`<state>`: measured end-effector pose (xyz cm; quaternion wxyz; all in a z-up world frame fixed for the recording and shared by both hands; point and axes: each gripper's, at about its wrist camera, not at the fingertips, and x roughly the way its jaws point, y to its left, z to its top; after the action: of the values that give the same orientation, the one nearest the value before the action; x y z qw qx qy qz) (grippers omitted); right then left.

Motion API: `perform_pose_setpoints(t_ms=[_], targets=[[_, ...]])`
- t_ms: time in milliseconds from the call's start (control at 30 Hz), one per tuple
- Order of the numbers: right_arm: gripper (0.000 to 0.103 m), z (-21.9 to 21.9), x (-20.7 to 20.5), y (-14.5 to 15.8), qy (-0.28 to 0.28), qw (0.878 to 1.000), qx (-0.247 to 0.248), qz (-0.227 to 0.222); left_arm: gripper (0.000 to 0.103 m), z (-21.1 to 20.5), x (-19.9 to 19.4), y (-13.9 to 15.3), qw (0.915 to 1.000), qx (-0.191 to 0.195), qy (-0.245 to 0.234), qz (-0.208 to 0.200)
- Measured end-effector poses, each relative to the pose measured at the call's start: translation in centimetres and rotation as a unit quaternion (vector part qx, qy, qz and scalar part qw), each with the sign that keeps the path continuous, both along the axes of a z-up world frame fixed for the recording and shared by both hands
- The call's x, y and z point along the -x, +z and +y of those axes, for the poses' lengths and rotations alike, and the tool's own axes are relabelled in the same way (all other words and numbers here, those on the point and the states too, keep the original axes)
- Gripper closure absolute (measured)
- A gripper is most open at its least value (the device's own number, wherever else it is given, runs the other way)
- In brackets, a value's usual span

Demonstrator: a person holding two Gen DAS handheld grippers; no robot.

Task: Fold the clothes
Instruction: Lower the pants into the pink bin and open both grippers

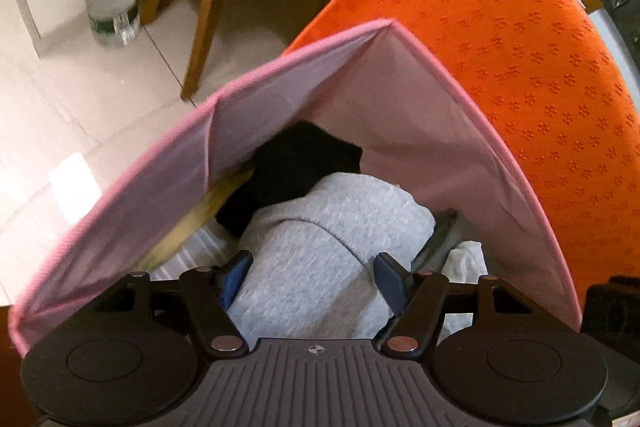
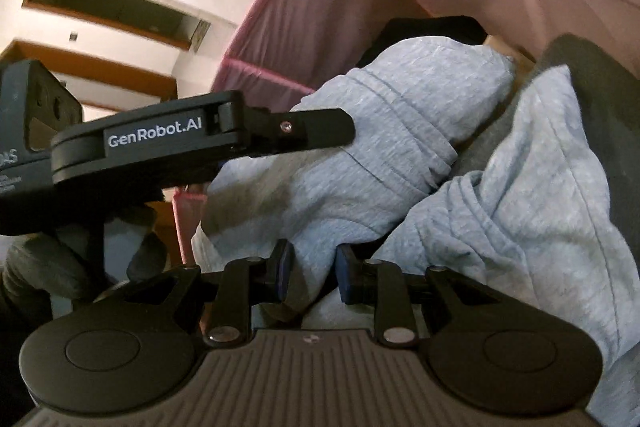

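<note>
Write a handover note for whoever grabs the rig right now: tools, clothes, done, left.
Left tool: open, fingers astride the grey garment in the pink hamper, no grip visible.
Right tool: narrow gap with a fold of the same grey fabric between the pads; grip not confirmed.
Black garment lies deeper in the hamper.
Done: nothing folded.
Left: lift the grey piece out, perhaps onto the orange cloth, fold, repeat.

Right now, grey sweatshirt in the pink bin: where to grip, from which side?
Grip the raised fold of the grey sweatshirt from above, through the open top of the pink bin. It lies heaped on top, its bulge between the left gripper's fingers.
</note>
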<state>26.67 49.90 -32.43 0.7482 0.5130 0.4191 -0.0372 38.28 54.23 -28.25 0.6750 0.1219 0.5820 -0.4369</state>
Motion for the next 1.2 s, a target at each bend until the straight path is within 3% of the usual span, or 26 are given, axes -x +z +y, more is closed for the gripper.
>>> perform_pose_setpoints(t_ms=[200, 300, 367, 467, 567, 833, 967, 1000, 1067, 1200], targets=[[0.072, 0.1, -0.1, 1.3, 0.035, 0.999, 0.02, -0.004, 0.033, 1.9, 2.3, 5.5, 0.9949, 0.028, 0.045, -0.086], [0.069, -0.1, 0.3, 2.6, 0.044, 0.999, 0.027, -0.011, 0.039, 2.9, 3.9, 7.2, 0.9899, 0.033, 0.083, -0.109], [0.069, -1.4, 1.2, 3.5, 0.05, 0.998, 0.032, -0.018, 0.055, 3.3, 4.8, 7.1, 0.9888, 0.024, 0.1, -0.108], [0.069, -2.9, 2.6, 4.7, 0.062, 0.996, 0.05, -0.028, 0.069, 3.5, 5.7, 5.8, 0.9884, 0.001, 0.114, -0.1], [0.068, -4.0, 4.3, 6.2, 0.074, 0.994, 0.072, -0.04, 0.072, 3.8, 5.8, 3.8, 0.9867, -0.027, 0.129, -0.095], [0.066, -5.7, 9.2, 9.9, 0.096, 0.986, 0.125, -0.049, 0.071, 4.5, 5.0, -0.8, 0.9823, -0.086, 0.142, -0.087], [0.066, -6.2, 10.2, 10.7, 0.114, 0.98, 0.154, -0.05, 0.071, 5.2, 4.7, -1.2, 0.9815, -0.066, 0.162, -0.079], [0.066, -6.3, 10.6, 11.3, 0.12, 0.979, 0.159, -0.051, 0.069, 5.4, 4.8, -0.9, 0.9812, -0.058, 0.166, -0.079], [0.065, -6.7, 11.4, 12.4, 0.133, 0.975, 0.168, -0.053, 0.055, 5.8, 5.0, -0.1, 0.98, -0.042, 0.177, -0.081], [0.063, -7.6, 12.7, 15.0, 0.161, 0.967, 0.185, -0.062, 0.041, 6.5, 5.8, 2.1, 0.9727, -0.012, 0.215, -0.086]])
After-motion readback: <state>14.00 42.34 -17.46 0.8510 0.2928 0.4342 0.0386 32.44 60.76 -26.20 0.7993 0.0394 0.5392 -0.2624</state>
